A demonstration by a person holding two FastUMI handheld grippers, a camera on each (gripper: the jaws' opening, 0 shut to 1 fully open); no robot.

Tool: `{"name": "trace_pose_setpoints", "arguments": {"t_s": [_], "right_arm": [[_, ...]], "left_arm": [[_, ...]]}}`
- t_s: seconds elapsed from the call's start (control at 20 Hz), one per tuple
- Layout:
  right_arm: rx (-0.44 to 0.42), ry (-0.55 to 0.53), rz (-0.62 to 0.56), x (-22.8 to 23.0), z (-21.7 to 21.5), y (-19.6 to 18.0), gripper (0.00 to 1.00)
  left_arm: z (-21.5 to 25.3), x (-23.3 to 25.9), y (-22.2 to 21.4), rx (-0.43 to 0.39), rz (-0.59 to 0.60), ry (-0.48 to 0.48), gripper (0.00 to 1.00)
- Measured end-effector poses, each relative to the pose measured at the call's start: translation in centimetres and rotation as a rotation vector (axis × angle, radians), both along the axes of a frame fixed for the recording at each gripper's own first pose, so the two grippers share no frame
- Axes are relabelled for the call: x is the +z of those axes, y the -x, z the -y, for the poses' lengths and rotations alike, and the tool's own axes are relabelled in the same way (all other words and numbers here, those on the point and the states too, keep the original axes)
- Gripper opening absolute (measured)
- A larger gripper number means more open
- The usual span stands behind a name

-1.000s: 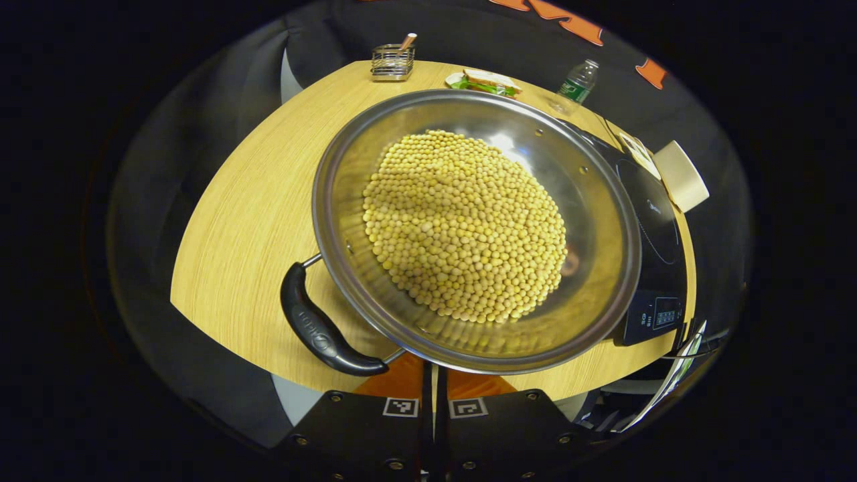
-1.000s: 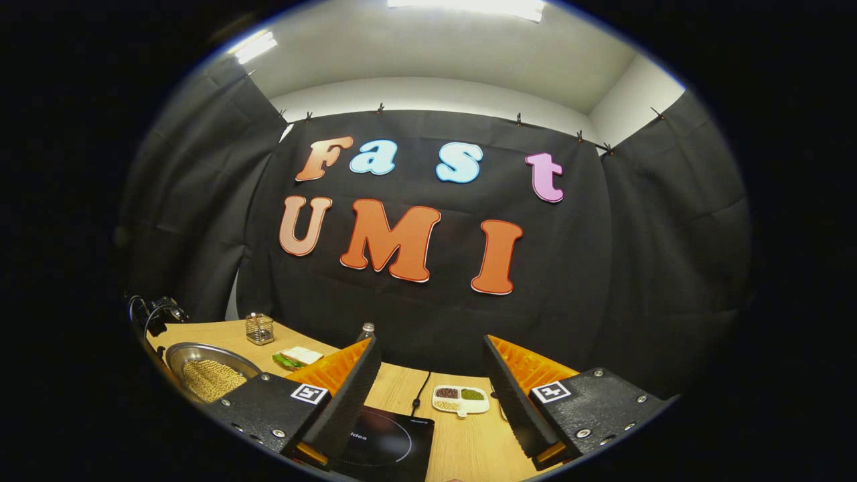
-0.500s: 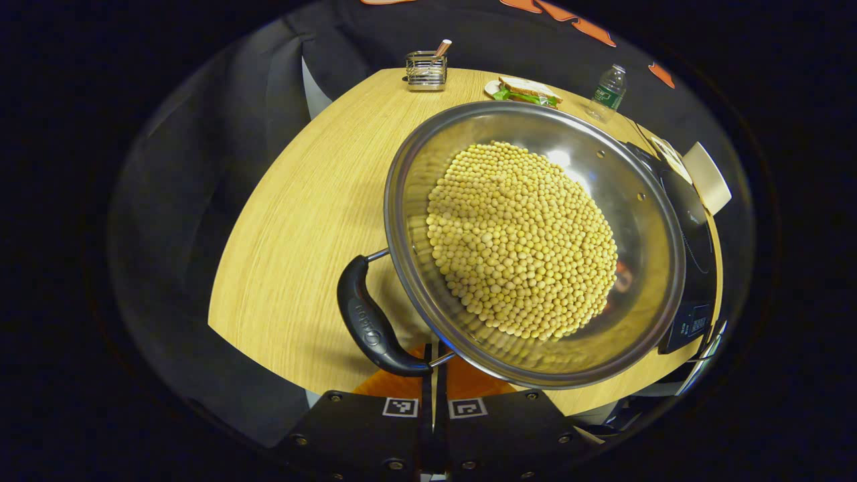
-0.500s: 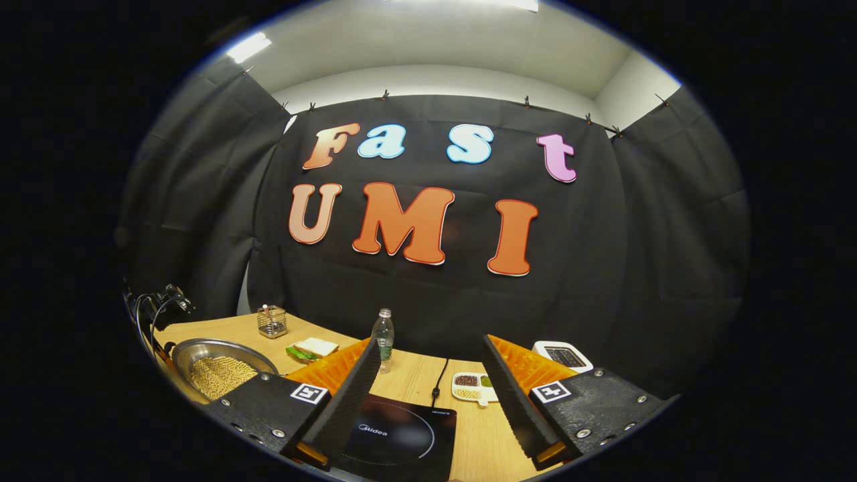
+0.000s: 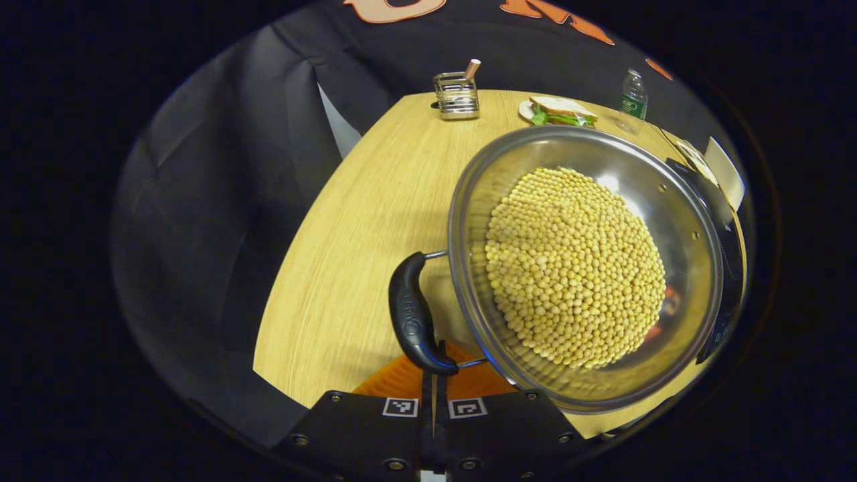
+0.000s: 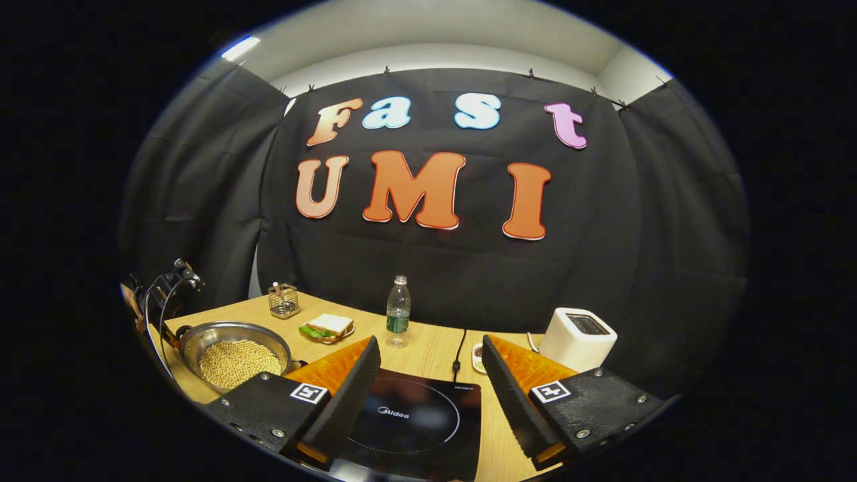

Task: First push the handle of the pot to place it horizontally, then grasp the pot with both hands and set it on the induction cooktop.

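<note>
The pot (image 5: 689, 221) is a wide, shallow bowl of shiny steel with a thin rolled rim, heaped with small round yellow beans (image 5: 576, 268). A curved black plastic handle (image 5: 412, 314) hangs off its side on two thin metal wires. It sits on the pale wood-grain tabletop (image 5: 355, 234), just beside the flat black glass cooktop (image 6: 422, 422), whose edge shows past the pot's far rim.

In the left gripper view, the left hand-held gripper (image 5: 433, 391) sits right at the lower end of the handle, its two fingers brought together with only a thin slit between them; whether they touch the handle is hard to tell. In the right gripper view, the right hand-held gripper (image 6: 428, 395) hangs with its ribbed fingers spread wide apart, holding nothing, over the near edge of the cooktop, the pot well off to its left.

Along the back of the tabletop stand a wire basket (image 5: 456, 97), a sandwich (image 5: 559, 110) on a plate, a clear plastic water bottle (image 6: 398, 311) and a rounded white toaster (image 6: 576, 338). A black cable (image 6: 459, 348) runs from the cooktop's far edge.
</note>
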State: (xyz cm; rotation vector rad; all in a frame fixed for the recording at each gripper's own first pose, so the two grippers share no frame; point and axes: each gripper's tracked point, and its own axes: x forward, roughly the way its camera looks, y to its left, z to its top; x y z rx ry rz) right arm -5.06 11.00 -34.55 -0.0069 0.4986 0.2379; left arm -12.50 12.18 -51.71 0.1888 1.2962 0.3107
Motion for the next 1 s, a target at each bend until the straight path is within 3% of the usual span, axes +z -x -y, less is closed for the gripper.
{"name": "trace_pose_setpoints", "arguments": {"t_s": [0.45, 0.75, 1.0], "right_arm": [[-0.022, -0.028, -0.114, -3.6, -0.8, 3.3, 0.95], [-0.043, -0.103, -0.261, -7.0, -2.2, 6.3, 0.95], [-0.015, -0.120, -0.311, -7.6, -4.3, 7.5, 0.95]], "left_arm": [[-2.9, -0.3, -4.2, -0.081, 0.158, -0.021, 0.02], [-4.4, -1.1, -8.1, -0.157, 0.235, -0.059, 0.02], [-4.8, -1.6, -10.6, -0.202, 0.293, -0.066, 0.01]]}}
